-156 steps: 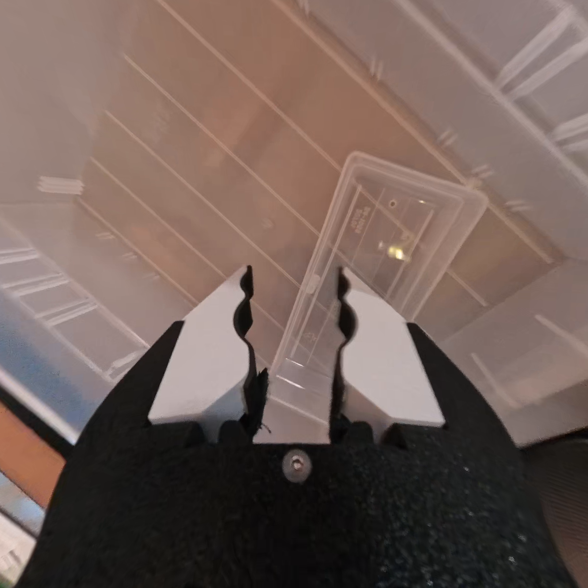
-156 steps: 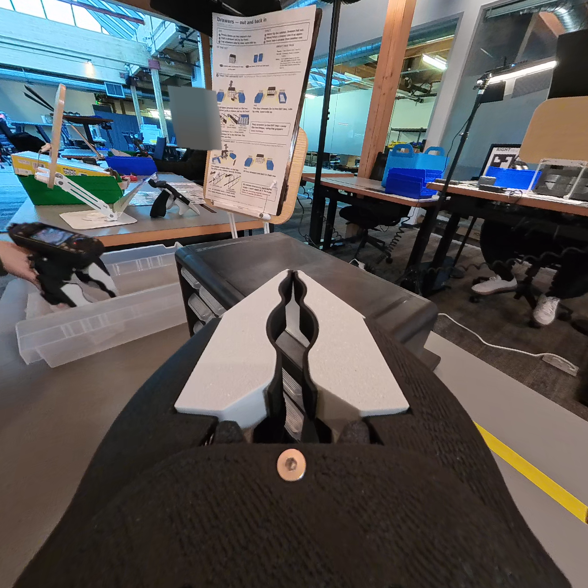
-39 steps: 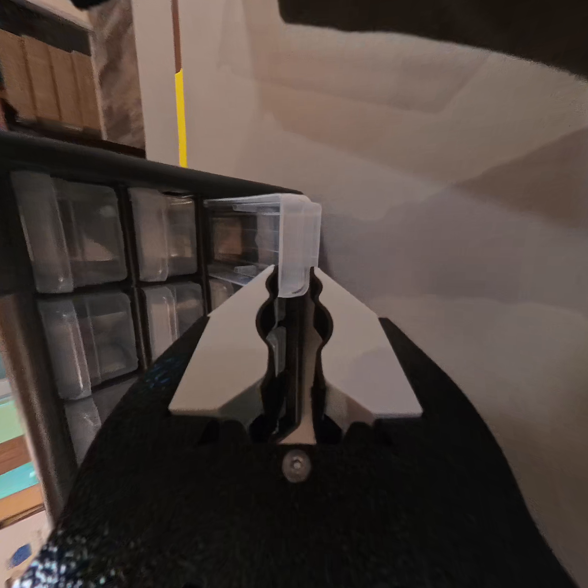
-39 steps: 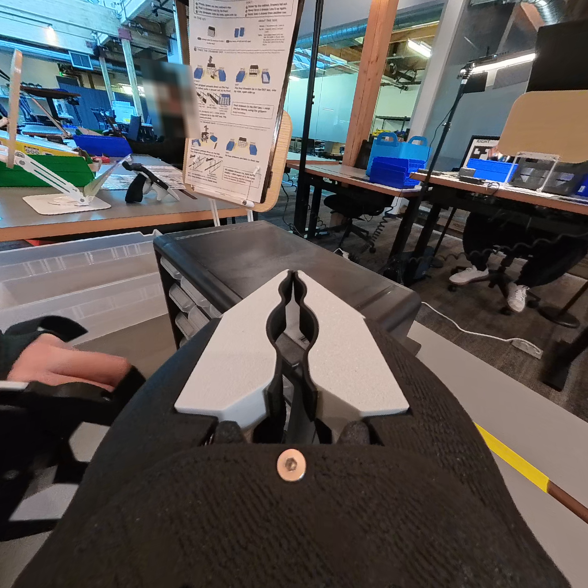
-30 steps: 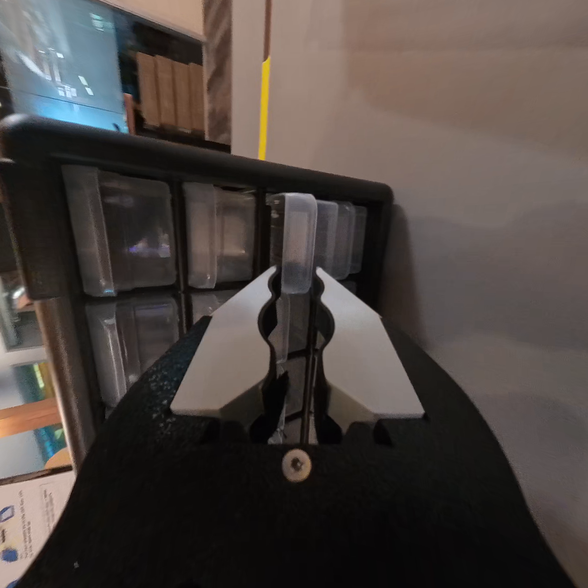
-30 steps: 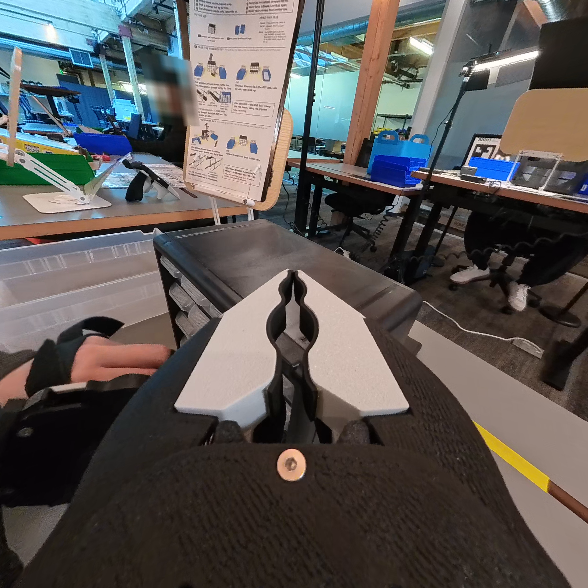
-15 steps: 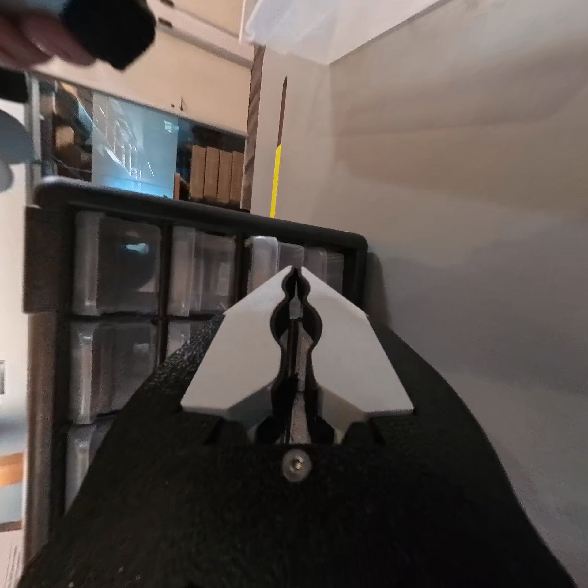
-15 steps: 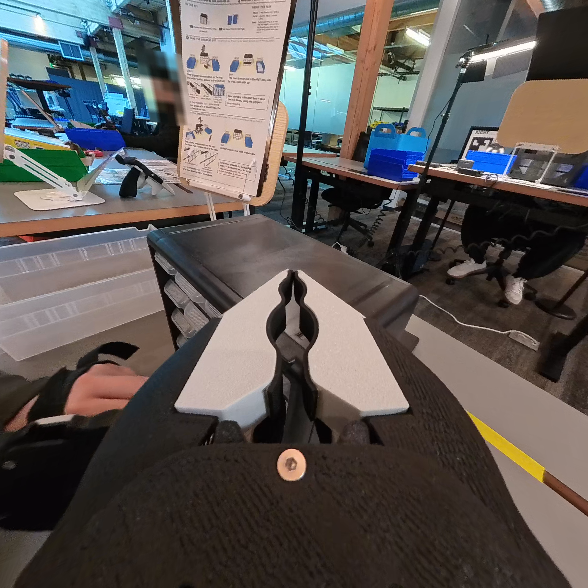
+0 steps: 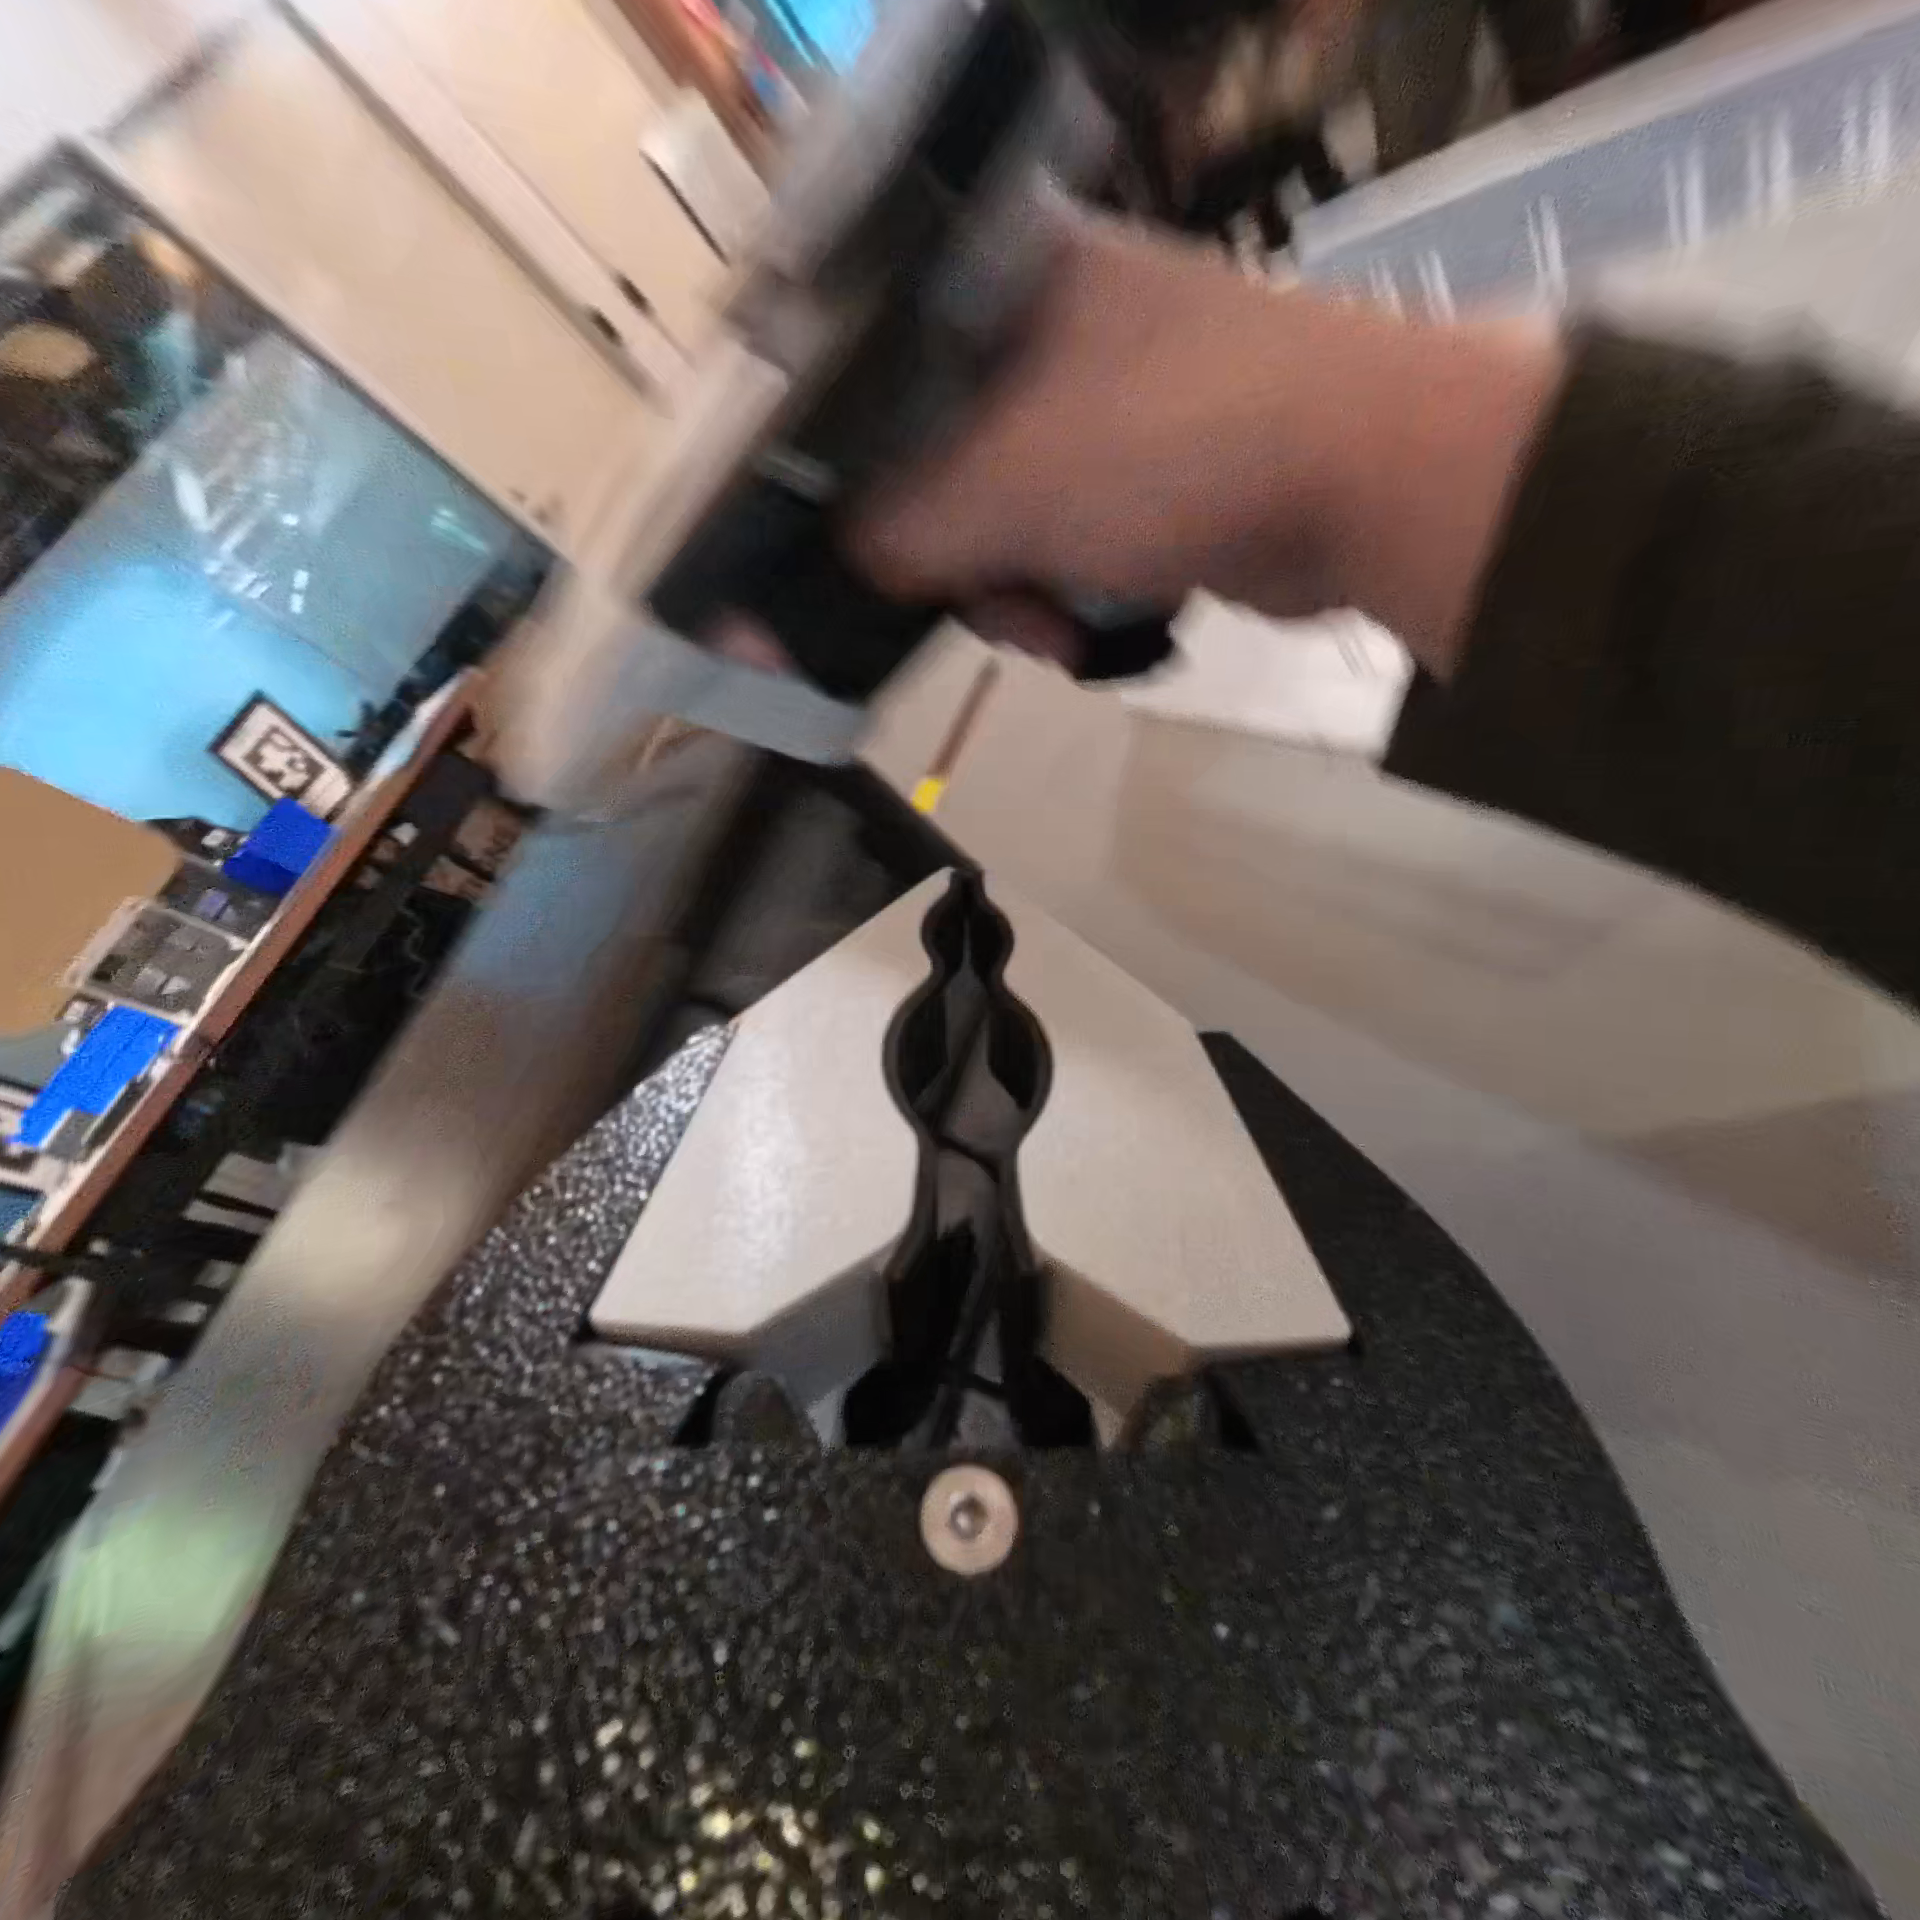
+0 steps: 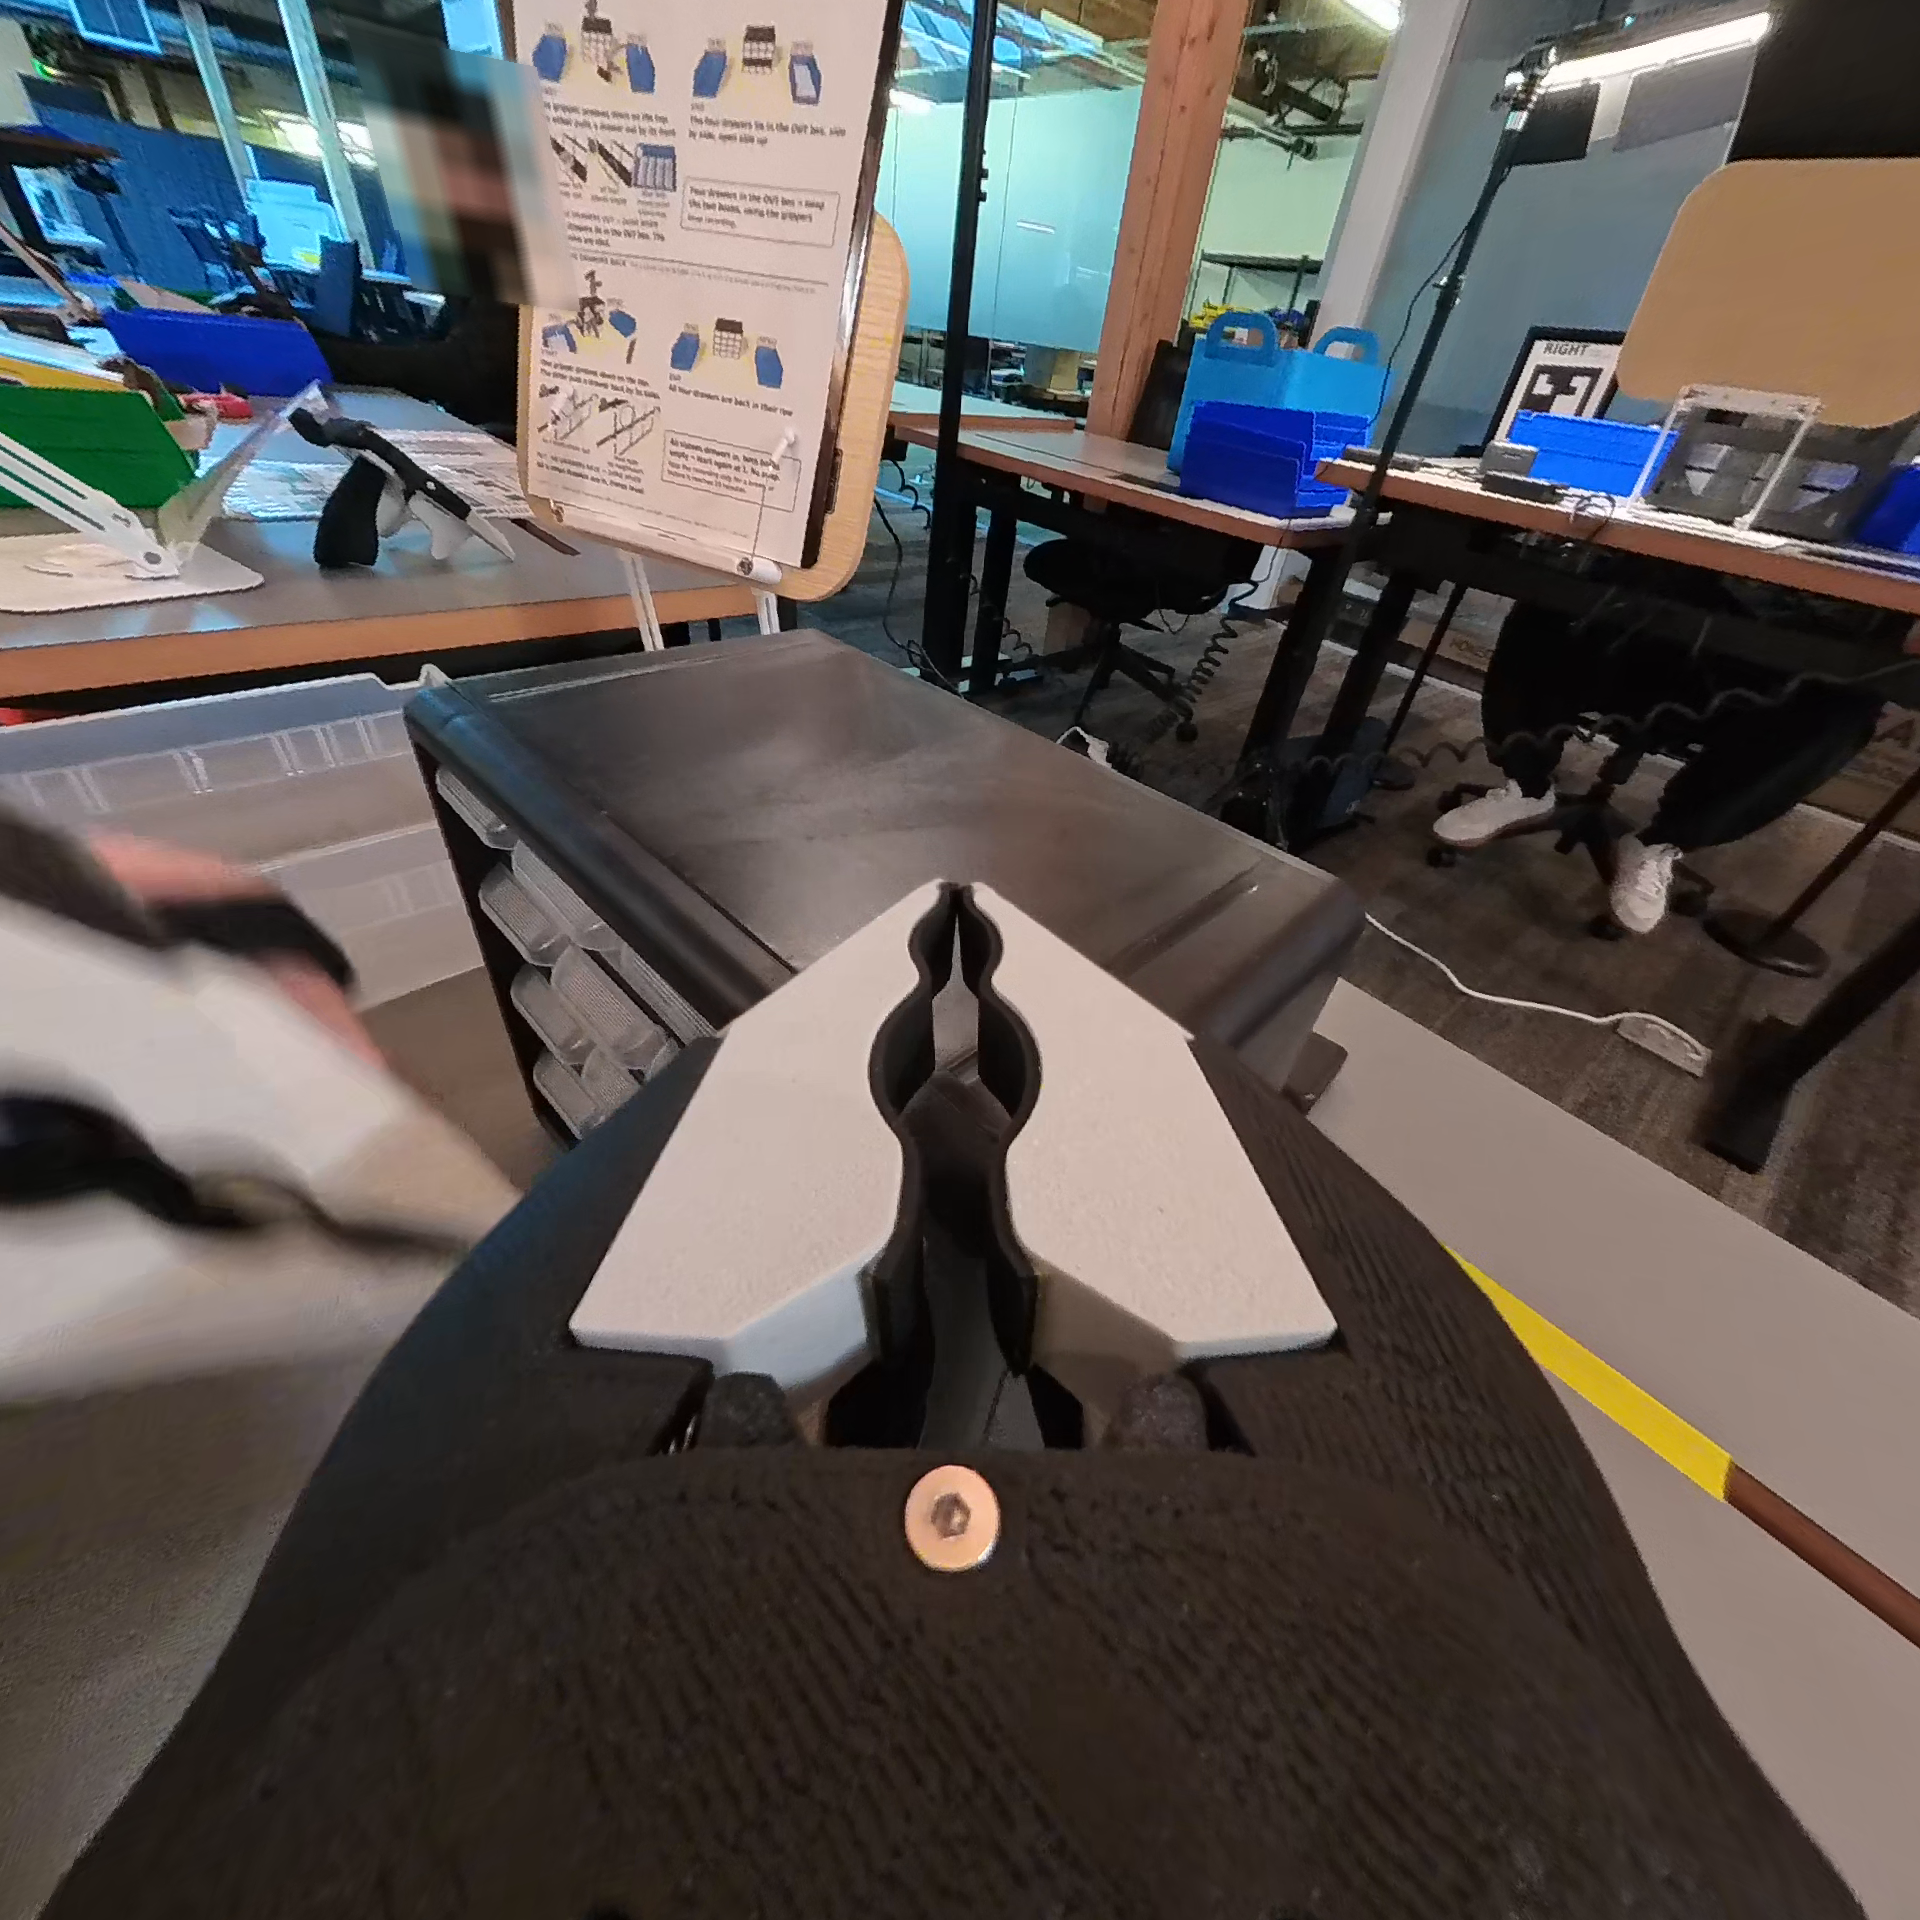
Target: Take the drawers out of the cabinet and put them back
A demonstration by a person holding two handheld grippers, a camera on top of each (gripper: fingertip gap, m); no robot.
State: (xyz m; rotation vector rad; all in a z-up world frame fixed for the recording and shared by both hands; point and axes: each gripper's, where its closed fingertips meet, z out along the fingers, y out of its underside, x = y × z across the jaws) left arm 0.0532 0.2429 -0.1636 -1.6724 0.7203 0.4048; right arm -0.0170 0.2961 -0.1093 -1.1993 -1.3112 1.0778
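Observation:
The black cabinet (image 10: pixel 831 779) stands on the grey table, with clear drawers (image 10: pixel 566 935) seated in its front face. My right gripper (image 10: pixel 954 891) is shut and empty, held over the cabinet's top near its front right corner. My left gripper (image 9: pixel 961 883) is shut and empty; its view is tilted and blurred by motion. It looks along the cabinet's top edge (image 9: pixel 416 1143). The left gripper also shows as a blur at the left of the right wrist view (image 10: pixel 156 1091), in front of the cabinet's drawer face. The hand holding the right gripper (image 9: pixel 1143 447) fills the top of the left wrist view.
A clear plastic bin (image 10: pixel 208 769) lies on the table left of the cabinet. An instruction board (image 10: pixel 707 260) stands behind it. A yellow tape line (image 10: pixel 1590 1392) runs along the table's right edge. Desks, blue bins and a seated person's legs are beyond.
My left gripper carried a clear drawer from the bin into the cabinet's top row, let it go and shut. It has now swung away from the drawer face. The right gripper stayed over the cabinet top.

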